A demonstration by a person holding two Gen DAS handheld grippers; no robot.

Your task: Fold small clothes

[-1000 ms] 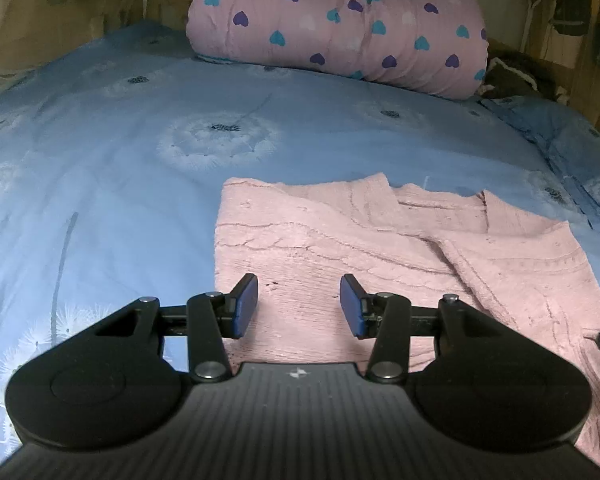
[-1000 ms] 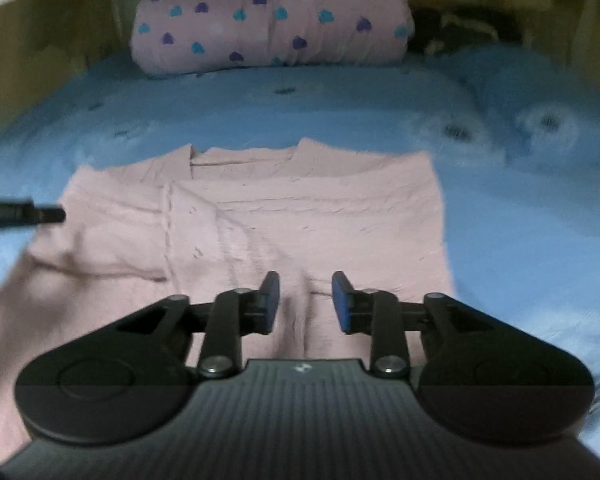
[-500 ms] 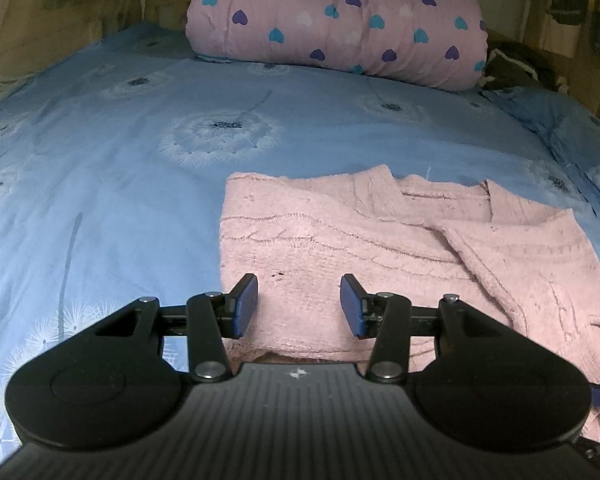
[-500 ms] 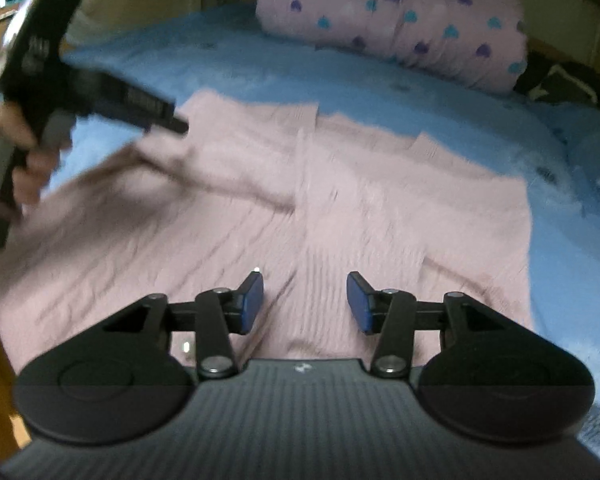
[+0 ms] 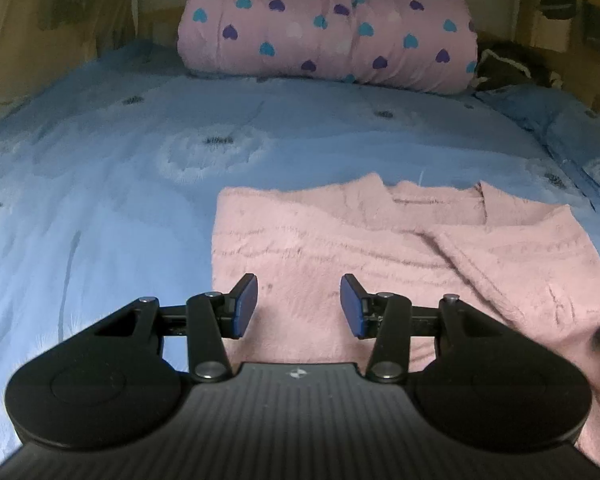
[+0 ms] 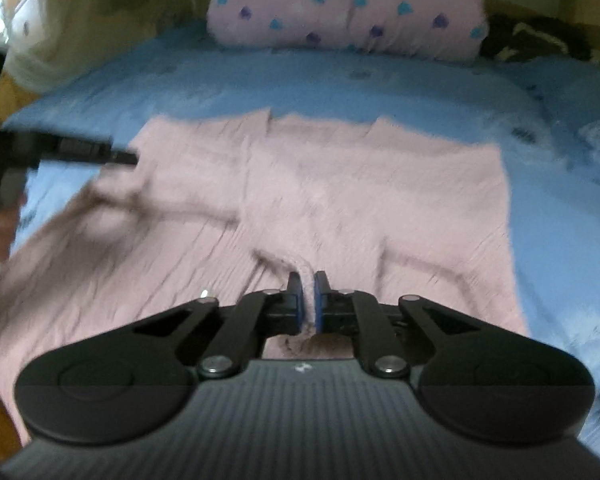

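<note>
Sweater (image 6: 340,200) hem pinched by right gripper (image 6: 307,300); left gripper (image 5: 298,306) agape.

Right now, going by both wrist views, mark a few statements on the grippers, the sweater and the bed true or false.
1. The right gripper is shut on a pinch of the pink sweater. True.
2. The left gripper is shut too. False: it is open, nothing between its fingers.
3. The sweater lies on a blue bedsheet. True.
4. The heart-print quilt is spread over the sweater. False: it sits rolled at the far end of the bed.
</note>
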